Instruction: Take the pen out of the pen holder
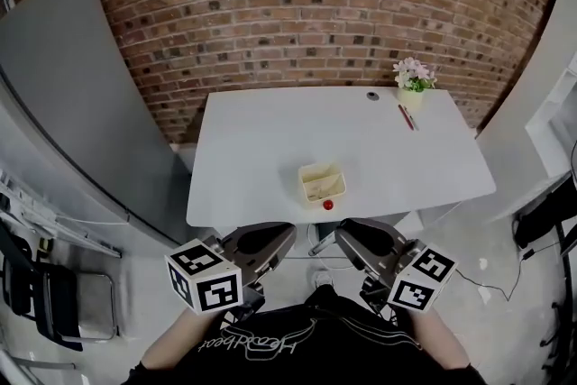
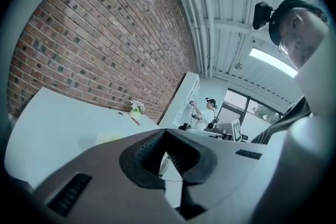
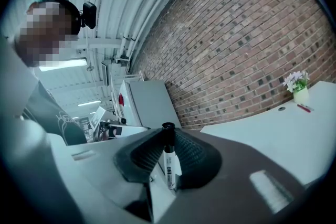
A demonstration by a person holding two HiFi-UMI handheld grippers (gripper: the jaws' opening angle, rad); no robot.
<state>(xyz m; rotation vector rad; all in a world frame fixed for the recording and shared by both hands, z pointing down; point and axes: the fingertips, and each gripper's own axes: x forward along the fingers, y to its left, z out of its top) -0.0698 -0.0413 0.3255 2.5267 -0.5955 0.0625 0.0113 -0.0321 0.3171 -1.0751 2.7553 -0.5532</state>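
Note:
A pale yellow pen holder stands near the front edge of the white table; what it holds is too small to tell. Both grippers hang in front of the table, close to my body. My right gripper is shut on a white marker with a black cap, which stands upright between the pads. My left gripper has its tips touching, and I see nothing held in it. The marker does not show in the head view.
A small red object lies just in front of the holder. At the table's far right are a flower pot, a red pen and a small dark disc. A grey panel and a chair stand left.

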